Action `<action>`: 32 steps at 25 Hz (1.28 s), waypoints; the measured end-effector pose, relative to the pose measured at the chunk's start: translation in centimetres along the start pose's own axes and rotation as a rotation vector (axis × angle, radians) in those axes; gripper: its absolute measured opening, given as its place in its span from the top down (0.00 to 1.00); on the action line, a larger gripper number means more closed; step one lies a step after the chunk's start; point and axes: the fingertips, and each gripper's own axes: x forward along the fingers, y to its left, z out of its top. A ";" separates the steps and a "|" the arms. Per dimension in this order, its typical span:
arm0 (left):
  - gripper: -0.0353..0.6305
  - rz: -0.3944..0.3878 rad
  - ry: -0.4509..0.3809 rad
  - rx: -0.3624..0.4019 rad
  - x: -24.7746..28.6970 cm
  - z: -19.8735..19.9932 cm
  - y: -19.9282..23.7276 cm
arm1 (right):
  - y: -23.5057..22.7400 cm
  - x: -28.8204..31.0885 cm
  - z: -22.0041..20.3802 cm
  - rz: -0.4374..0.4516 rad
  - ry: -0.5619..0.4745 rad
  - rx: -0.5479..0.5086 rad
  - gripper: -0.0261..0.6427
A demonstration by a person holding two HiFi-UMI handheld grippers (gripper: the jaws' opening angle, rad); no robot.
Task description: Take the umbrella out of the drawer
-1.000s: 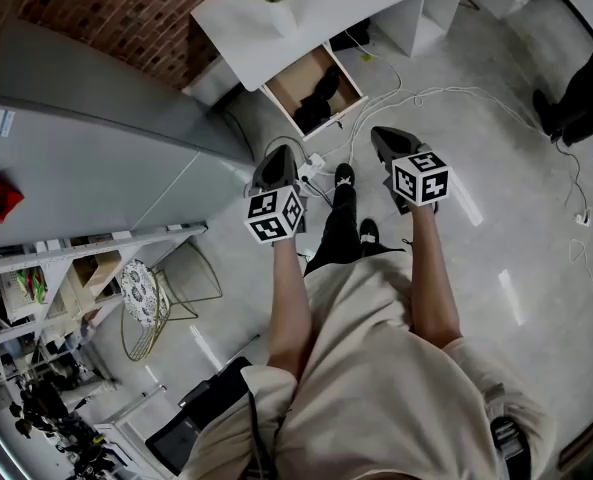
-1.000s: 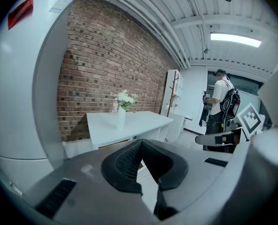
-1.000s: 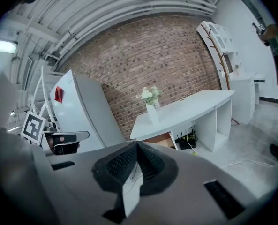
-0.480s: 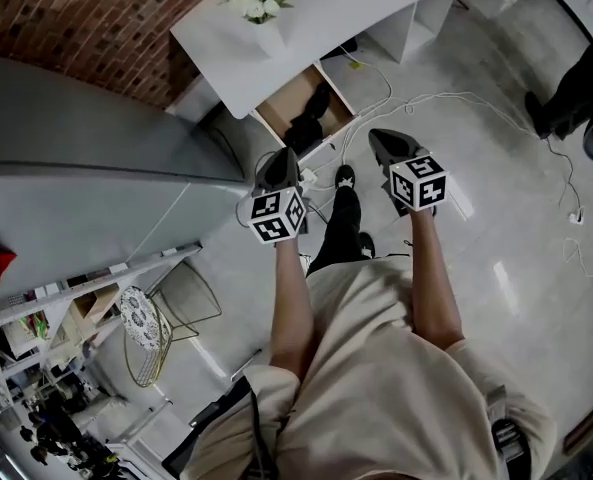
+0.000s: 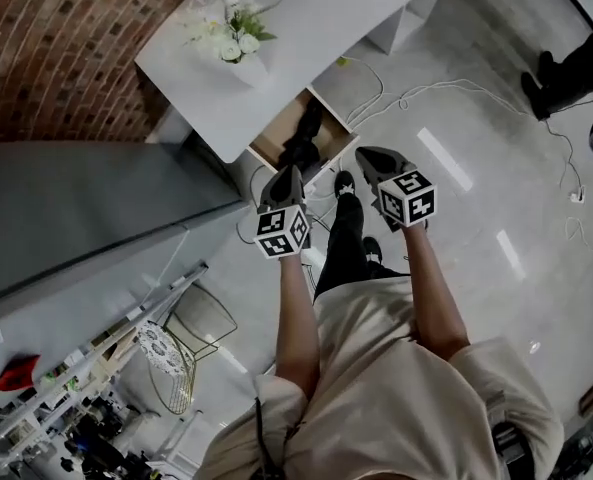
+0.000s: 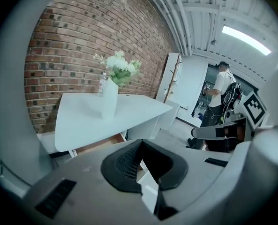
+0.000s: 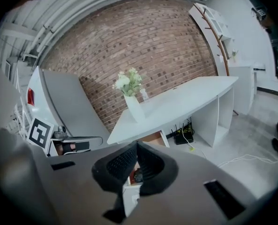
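The white desk [image 5: 316,18] stands against the brick wall [image 5: 46,48], and under its near edge the wooden drawer [image 5: 272,140] is pulled open. A dark folded bundle, which I take to be the umbrella [image 5: 303,136], lies inside along the drawer's length.

Both grippers hang short of the drawer and point down toward it. The left gripper [image 5: 283,173] has its jaws closed tip to tip on nothing, and the right gripper [image 5: 364,155] likewise has its jaws together and empty.

The step in hand looks like the approach. To do it well, 1 gripper should open its jaws before entering the drawer. It should then come down across the umbrella's middle, clear of the drawer walls and the desk edge. The other can wait just beside it.
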 end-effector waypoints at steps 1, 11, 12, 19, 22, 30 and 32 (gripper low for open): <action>0.93 -0.007 0.027 0.009 1.1 -0.6 0.3 | -0.1 0.8 -0.4 0.000 0.012 0.005 0.86; 0.93 -0.064 0.198 0.110 11.0 -7.5 3.7 | -2.6 6.3 -5.7 0.035 0.105 0.053 0.86; 0.93 -0.066 0.211 0.120 12.0 -8.1 4.2 | -3.0 6.8 -6.4 0.034 0.113 0.063 0.86; 0.93 -0.068 0.307 0.130 17.0 -13.2 7.5 | -4.6 9.5 -11.1 0.040 0.156 0.131 0.86; 0.93 -0.056 0.339 0.141 19.5 -15.0 9.2 | -5.6 11.6 -12.4 0.042 0.160 0.152 0.86; 0.93 -0.027 0.445 0.144 23.4 -20.3 12.5 | -7.7 14.8 -14.3 0.031 0.177 0.178 0.86; 0.93 -0.018 0.469 0.172 24.2 -21.2 13.1 | -8.7 15.1 -14.6 0.018 0.173 0.184 0.86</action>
